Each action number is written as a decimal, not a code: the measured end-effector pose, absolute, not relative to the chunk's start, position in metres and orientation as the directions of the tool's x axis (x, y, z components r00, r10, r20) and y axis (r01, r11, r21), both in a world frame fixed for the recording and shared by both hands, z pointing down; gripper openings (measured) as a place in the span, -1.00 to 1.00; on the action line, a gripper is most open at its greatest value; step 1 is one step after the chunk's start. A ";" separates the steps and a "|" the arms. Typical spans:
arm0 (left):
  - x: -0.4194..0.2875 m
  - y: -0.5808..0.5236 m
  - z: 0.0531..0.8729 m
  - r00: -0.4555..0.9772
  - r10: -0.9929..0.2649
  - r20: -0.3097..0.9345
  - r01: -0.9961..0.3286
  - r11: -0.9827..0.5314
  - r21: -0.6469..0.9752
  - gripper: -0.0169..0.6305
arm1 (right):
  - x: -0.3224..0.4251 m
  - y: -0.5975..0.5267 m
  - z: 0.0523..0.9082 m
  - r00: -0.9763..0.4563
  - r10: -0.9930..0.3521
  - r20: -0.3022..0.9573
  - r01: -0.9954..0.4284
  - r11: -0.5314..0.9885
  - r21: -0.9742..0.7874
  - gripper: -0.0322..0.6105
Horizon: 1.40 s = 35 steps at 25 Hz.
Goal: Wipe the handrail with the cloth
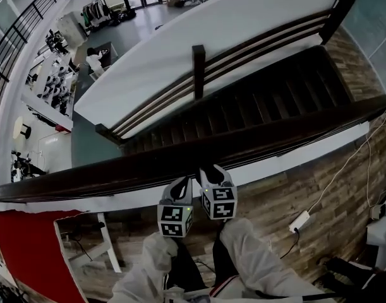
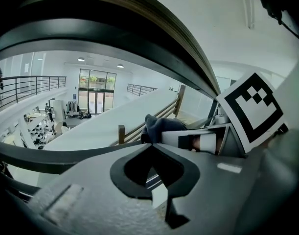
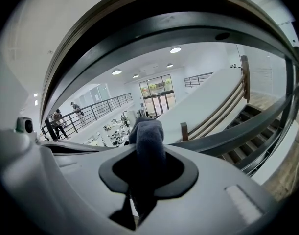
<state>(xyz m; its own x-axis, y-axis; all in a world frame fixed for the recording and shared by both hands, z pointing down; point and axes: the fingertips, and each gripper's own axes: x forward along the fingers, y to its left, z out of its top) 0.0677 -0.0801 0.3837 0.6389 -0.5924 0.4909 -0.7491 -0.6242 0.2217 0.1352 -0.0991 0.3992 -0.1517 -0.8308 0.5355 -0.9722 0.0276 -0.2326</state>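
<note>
A dark wooden handrail point(image 1: 148, 166) runs across the head view from lower left to upper right. Both grippers sit side by side just below it, marker cubes facing me. My right gripper point(image 1: 211, 172) reaches the rail's near edge and is shut on a dark grey cloth point(image 3: 148, 133), which sticks up between its jaws with the handrail point(image 3: 227, 136) just beyond. My left gripper point(image 1: 181, 187) is shut with nothing between its jaws. In the left gripper view, that left gripper point(image 2: 149, 146) has the cloth point(image 2: 159, 126) and the right gripper's marker cube point(image 2: 252, 109) just to its right.
Beyond the rail a dark staircase point(image 1: 256, 106) drops beside a white sloping wall point(image 1: 199, 36). On the wooden floor to my right lie a white cable and adapter point(image 1: 300, 220). A red panel point(image 1: 22, 251) stands at lower left. Two people point(image 3: 56, 119) stand on a far balcony.
</note>
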 end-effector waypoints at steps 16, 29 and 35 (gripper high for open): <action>0.207 -0.067 0.383 0.716 -0.516 0.470 -0.668 -0.701 0.249 -0.94 | 0.279 -0.086 0.397 -0.047 -0.853 0.519 -0.971 -0.082 -0.223 -0.67; 0.312 -0.054 0.382 0.760 -0.458 0.461 -0.608 -0.752 0.254 -0.94 | 0.386 -0.075 0.396 0.015 -0.863 0.505 -0.964 -0.148 -0.223 -0.67; 0.345 -0.049 0.381 0.775 -0.432 0.460 -0.584 -0.769 0.261 -0.94 | 0.424 -0.070 0.396 0.053 -0.867 0.495 -0.954 -0.190 -0.231 -0.67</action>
